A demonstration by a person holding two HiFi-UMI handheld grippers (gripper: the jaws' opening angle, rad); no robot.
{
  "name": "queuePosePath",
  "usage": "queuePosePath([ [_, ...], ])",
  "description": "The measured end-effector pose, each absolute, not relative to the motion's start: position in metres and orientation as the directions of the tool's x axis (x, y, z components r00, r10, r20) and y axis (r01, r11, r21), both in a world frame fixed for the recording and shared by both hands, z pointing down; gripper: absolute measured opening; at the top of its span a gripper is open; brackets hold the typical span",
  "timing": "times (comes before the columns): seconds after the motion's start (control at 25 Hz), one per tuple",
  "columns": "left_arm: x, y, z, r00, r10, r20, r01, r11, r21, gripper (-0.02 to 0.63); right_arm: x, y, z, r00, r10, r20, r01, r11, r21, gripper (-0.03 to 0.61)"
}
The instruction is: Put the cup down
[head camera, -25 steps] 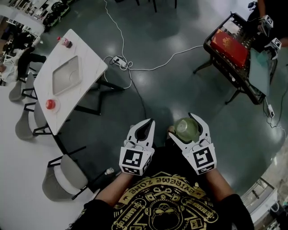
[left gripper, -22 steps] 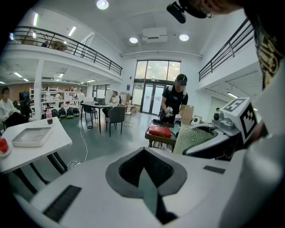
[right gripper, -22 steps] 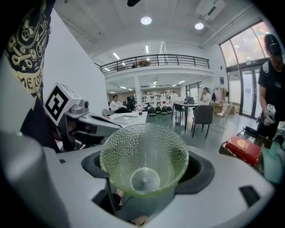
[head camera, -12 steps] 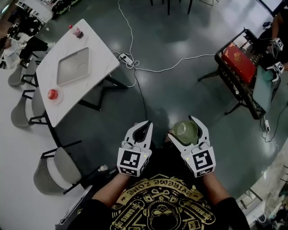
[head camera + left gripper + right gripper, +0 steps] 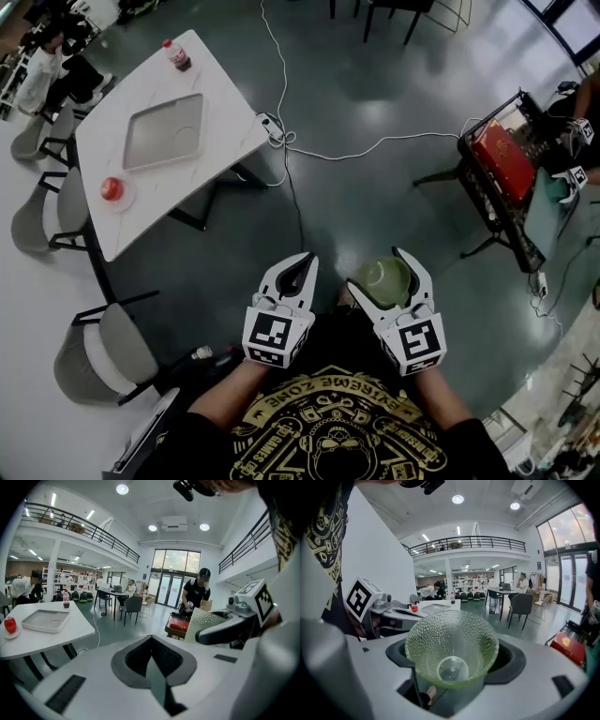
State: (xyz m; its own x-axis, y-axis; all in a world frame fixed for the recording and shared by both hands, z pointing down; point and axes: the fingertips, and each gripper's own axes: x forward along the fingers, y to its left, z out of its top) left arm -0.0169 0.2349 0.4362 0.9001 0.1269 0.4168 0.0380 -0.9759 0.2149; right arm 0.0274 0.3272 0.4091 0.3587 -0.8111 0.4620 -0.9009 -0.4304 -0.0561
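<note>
One cup (image 5: 452, 648): green dimpled glass, clamped in the right hand-held gripper (image 5: 380, 272), above the floor, well apart from the worktop (image 5: 220, 141).
Left hand-held gripper (image 5: 152, 660): jaws together, empty.
Handling: probably light, stiff, slippery, breakable; grip the lower wall.
Writing: none on cup; shirt (image 5: 328, 427) reads "ZONE", "EXTREME".

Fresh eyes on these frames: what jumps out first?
A green dimpled glass cup gripped in the right claw, held over the dark floor. The left claw beside it is shut and empty. Off to the left stands a white table with a tray.
</note>
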Motion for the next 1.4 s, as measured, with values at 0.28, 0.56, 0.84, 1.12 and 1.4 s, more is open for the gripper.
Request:
queuePosePath([
  [0.28,-0.017,0.192,0.432,0.912,0.119,0.393,0.027,-0.973,0.231,0.002,0.022,0.283,0.404,0.346,-0.809,0.475,-0.909,-0.415,-0.045,0.399],
  [0.56,-0.025,0.143,0.434,0.92,0.101,0.379,0.012,-0.973,0.231,0.002,0.018,0.233,0.399,0.342,-0.808,0.48,-0.913,-0.406,-0.032,0.399],
  [0.84,-0.035,0.1,0.426,0.927,0.097,0.362,0.011,-0.973,0.232,0.002,0.008,0.187,0.395,0.334,-0.821,0.464,-0.92,-0.39,-0.028,0.399],
  [1.12,-0.049,0.056,0.416,0.937,0.075,0.342,-0.001,-0.976,0.217,0.002,-0.001,0.143,0.384,0.333,-0.837,0.435,-0.928,-0.373,-0.009,0.399],
  [1.4,-0.061,0.02,0.415,0.942,0.009,0.335,-0.066,-0.975,0.212,0.002,-0.007,0.108,0.385,0.297,-0.85,0.434,-0.942,-0.334,-0.01,0.399],
])
